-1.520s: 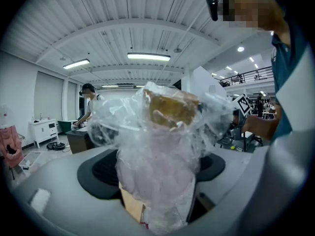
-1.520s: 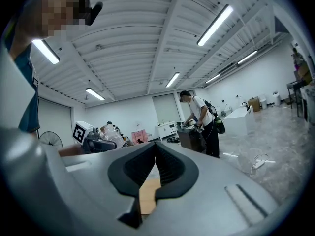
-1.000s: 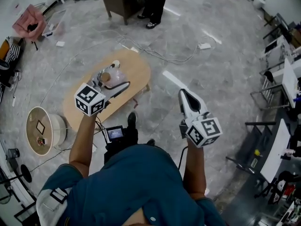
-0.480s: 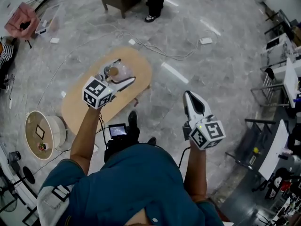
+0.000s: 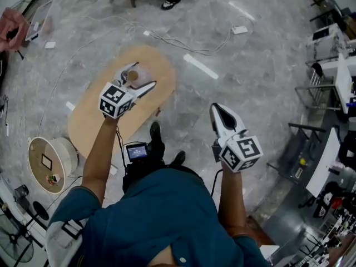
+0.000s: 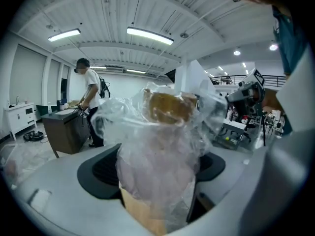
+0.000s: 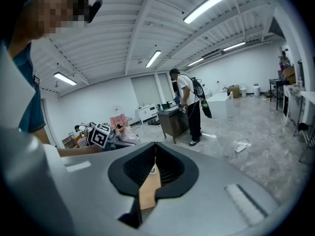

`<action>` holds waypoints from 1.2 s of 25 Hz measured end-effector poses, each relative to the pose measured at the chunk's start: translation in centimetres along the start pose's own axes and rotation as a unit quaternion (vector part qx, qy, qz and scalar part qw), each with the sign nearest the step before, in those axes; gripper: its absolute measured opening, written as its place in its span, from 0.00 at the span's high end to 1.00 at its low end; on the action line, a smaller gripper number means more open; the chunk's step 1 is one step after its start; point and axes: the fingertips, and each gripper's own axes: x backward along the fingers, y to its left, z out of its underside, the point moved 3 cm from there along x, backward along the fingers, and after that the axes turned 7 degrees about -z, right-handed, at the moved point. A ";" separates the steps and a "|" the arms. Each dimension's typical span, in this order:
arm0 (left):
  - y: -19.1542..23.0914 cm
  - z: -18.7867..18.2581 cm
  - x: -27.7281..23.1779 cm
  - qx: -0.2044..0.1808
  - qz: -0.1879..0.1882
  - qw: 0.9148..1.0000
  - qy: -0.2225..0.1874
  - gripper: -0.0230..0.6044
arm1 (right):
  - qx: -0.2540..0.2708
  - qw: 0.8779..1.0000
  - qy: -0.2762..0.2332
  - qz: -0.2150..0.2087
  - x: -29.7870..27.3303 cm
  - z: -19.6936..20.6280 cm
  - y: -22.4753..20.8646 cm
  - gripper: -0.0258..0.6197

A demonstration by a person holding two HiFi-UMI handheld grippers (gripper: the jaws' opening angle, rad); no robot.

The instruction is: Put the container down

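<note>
The left gripper view shows what the head view barely does: the left gripper's (image 6: 158, 178) jaws pinch a clear, crinkly plastic container (image 6: 160, 141) between them, pale pink low down, with something round and brown at its top. In the head view the container sits over the oval wooden table (image 5: 97, 124); whether it touches the table cannot be told. The right gripper's (image 7: 155, 167) jaws are pressed together, with nothing between them.

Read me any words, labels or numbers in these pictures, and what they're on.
No words or numbers are readable.
The left cube and right cube: black-and-white square patterns only, no letters.
The small screen at the person's waist: too small to read.
The container in plastic wrap: no print shows.
</note>
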 end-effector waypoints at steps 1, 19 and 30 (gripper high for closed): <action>0.5 0.7 -0.6 0.004 0.001 1.000 0.004 0.32 | -0.003 1.000 0.005 0.002 -0.5 0.2 -0.2 0.94; 7.4 13.1 -10.7 0.052 0.005 0.995 0.079 0.32 | -0.055 0.995 0.076 0.041 -5.6 3.9 -3.1 0.94; 9.3 21.2 -15.6 0.067 0.020 0.990 0.125 0.32 | -0.088 0.988 0.120 0.044 -9.0 7.7 -3.8 0.94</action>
